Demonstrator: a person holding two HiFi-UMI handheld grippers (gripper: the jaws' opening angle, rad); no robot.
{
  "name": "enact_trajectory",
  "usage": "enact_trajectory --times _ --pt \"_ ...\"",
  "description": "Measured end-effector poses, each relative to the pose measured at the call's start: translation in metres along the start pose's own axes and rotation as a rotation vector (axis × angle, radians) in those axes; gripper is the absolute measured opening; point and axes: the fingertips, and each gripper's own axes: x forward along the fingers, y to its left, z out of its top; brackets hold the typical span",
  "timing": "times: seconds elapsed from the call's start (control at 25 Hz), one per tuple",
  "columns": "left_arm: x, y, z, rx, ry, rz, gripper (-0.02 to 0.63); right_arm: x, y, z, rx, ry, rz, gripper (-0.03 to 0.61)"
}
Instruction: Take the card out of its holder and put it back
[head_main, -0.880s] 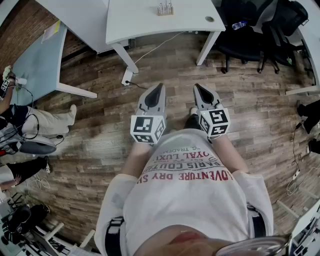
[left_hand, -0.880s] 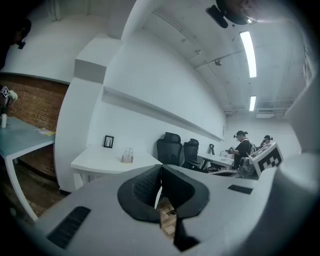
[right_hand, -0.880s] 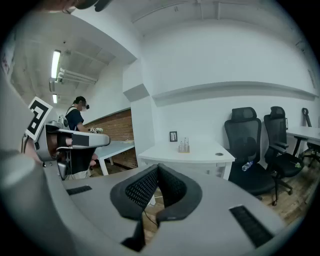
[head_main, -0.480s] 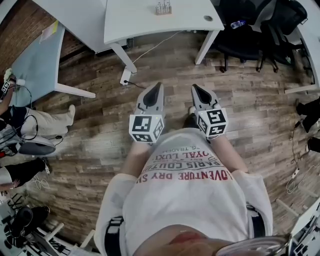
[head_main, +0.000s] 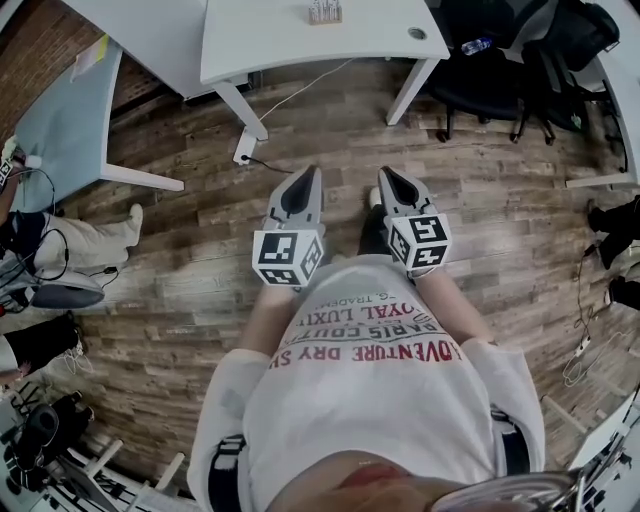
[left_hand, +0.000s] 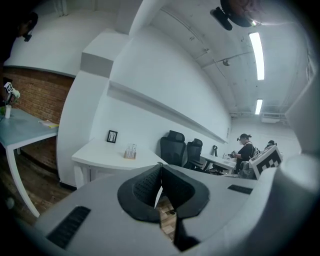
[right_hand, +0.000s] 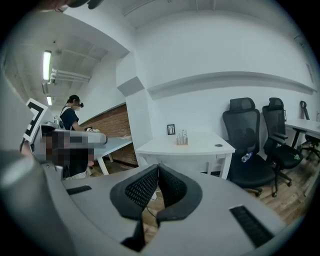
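Head view: "PARIS" shirt print (head_main: 372, 338) near right gripper (head_main: 384, 173)

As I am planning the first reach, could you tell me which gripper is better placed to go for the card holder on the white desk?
Left, marginally: the left gripper sits more nearly in line with the card holder than the right gripper. Both are shut, empty and far off.

Grey hand-held gripper (head_main: 311, 170), white desk (head_main: 280, 40)
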Motion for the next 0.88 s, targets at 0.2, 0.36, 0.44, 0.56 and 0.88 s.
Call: enact_trajectory --times 0.2,0.36,0.44,0.56,0.88 --pt "0.032 0.011 0.01 0.015 -0.01 0.039 0.025 0.035 -0.017 0.013 -0.004 0.002 0.045 0.026" --pt "0.065 0.022 0.015 0.015 -0.006 0.093 0.025 0.067 -0.046 0.025 0.006 0.006 0.082 0.026" --pt "0.087 0.028 0.02 0.012 -0.01 0.122 0.025 0.085 -0.063 0.034 -0.004 0.004 0.107 0.026" --pt "0.124 0.031 0.027 0.012 -0.013 0.153 0.025 0.113 -0.092 0.045 -0.008 0.03 0.14 0.026" --pt "0.218 0.023 0.051 0.009 -0.022 0.208 0.025 0.17 -0.166 0.078 -0.044 0.102 0.223 0.026"
